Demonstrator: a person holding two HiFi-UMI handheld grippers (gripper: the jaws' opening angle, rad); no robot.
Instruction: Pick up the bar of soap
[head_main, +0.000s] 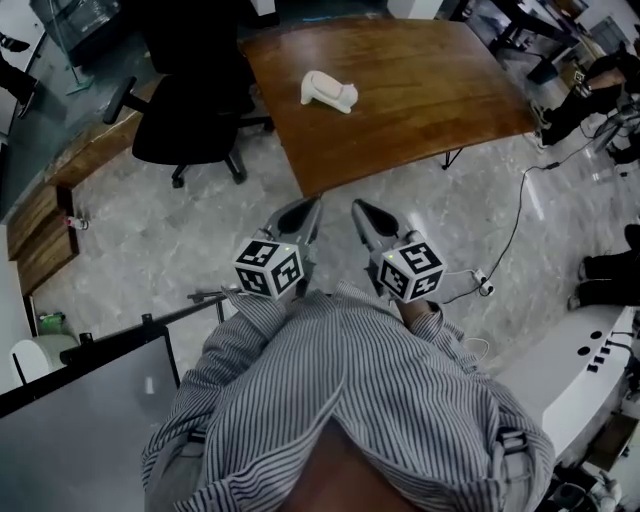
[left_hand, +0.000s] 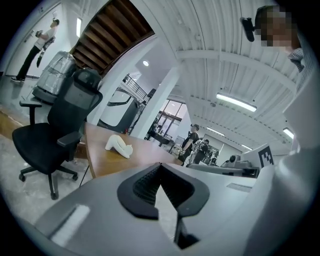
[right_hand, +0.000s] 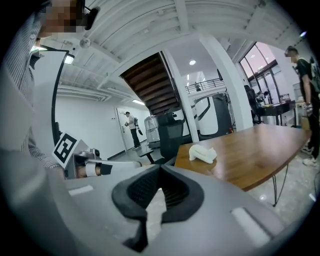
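Note:
The bar of soap (head_main: 328, 92), white and lumpy, lies on the brown wooden table (head_main: 420, 100) towards its left side. It also shows in the left gripper view as the soap (left_hand: 119, 146) and in the right gripper view as the soap (right_hand: 202, 153), well ahead of both grippers. My left gripper (head_main: 313, 204) and right gripper (head_main: 358, 208) hang side by side over the marble floor, short of the table's near edge, both pointing at it. The left gripper (left_hand: 160, 166) is shut with nothing held. The right gripper (right_hand: 160, 167) is shut and empty too.
A black office chair (head_main: 190, 95) stands left of the table. A cable (head_main: 515, 215) runs across the floor to a power strip (head_main: 483, 285) on the right. A white desk (head_main: 590, 370) is at the lower right, a grey panel (head_main: 90, 430) at the lower left. People stand far off.

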